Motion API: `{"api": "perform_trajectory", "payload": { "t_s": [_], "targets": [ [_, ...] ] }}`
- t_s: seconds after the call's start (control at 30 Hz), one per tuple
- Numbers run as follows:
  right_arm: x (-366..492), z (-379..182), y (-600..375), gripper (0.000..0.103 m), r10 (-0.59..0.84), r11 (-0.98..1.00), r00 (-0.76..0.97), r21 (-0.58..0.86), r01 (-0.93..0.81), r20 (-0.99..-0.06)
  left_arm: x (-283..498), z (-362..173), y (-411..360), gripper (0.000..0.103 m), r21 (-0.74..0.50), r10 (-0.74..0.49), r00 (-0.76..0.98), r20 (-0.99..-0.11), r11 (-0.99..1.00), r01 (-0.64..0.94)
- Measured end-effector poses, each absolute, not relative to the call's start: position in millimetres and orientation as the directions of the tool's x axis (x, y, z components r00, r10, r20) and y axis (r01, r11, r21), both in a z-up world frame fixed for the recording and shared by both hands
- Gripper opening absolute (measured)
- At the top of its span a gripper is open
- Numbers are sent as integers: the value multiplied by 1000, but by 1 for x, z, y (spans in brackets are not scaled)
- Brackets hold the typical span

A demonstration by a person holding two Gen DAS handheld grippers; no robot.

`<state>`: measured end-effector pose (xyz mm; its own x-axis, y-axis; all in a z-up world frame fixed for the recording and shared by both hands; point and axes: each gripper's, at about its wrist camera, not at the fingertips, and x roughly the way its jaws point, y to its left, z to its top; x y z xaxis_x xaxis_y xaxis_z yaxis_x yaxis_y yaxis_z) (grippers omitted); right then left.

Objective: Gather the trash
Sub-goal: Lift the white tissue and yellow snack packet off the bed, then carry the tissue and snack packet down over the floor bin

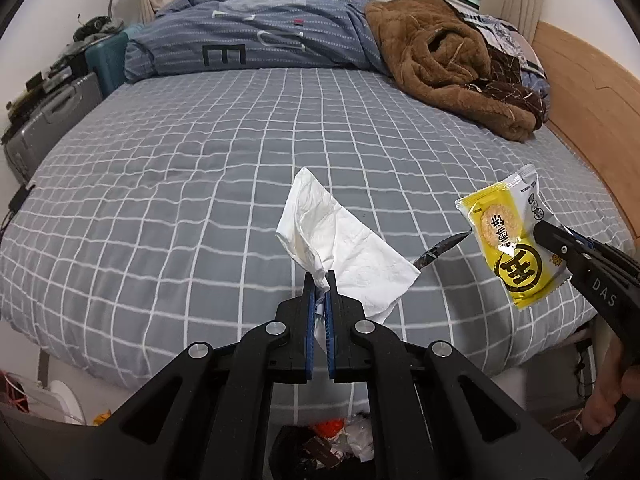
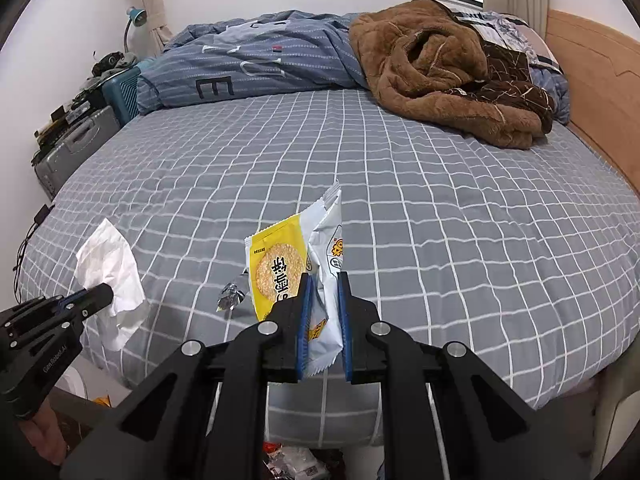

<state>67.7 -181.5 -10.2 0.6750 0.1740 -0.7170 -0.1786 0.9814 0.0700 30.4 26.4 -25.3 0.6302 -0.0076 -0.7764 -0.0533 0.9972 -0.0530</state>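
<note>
My left gripper [image 1: 319,279] is shut on a crumpled white tissue [image 1: 340,240], which hangs above the front of the bed; the same tissue [image 2: 114,276] shows at the left of the right wrist view. My right gripper [image 2: 323,280] is shut on a yellow and white snack wrapper [image 2: 296,264], held upright over the bed's front edge. That wrapper [image 1: 508,240] appears at the right of the left wrist view with the right gripper [image 1: 538,229] clamped on it. A small silver foil scrap [image 2: 231,296] lies on the sheet between the two grippers. A bin with trash [image 1: 332,448] sits on the floor below.
The bed [image 1: 200,168] has a grey checked sheet. A blue duvet [image 1: 256,36] and a brown fleece blanket [image 1: 452,60] are heaped at its far end. Suitcases [image 1: 52,120] stand along the left wall, and a wooden headboard [image 1: 592,104] runs along the right.
</note>
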Motion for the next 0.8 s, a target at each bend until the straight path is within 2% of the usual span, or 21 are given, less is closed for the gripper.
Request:
{"api": "perform_trajectory", "payload": {
  "t_s": [0.8],
  "targets": [
    [-37, -11, -174, 12, 195, 973, 675, 56, -222, -712, -75, -34, 15, 4, -88, -27, 634, -773, 994, -66]
  ]
}}
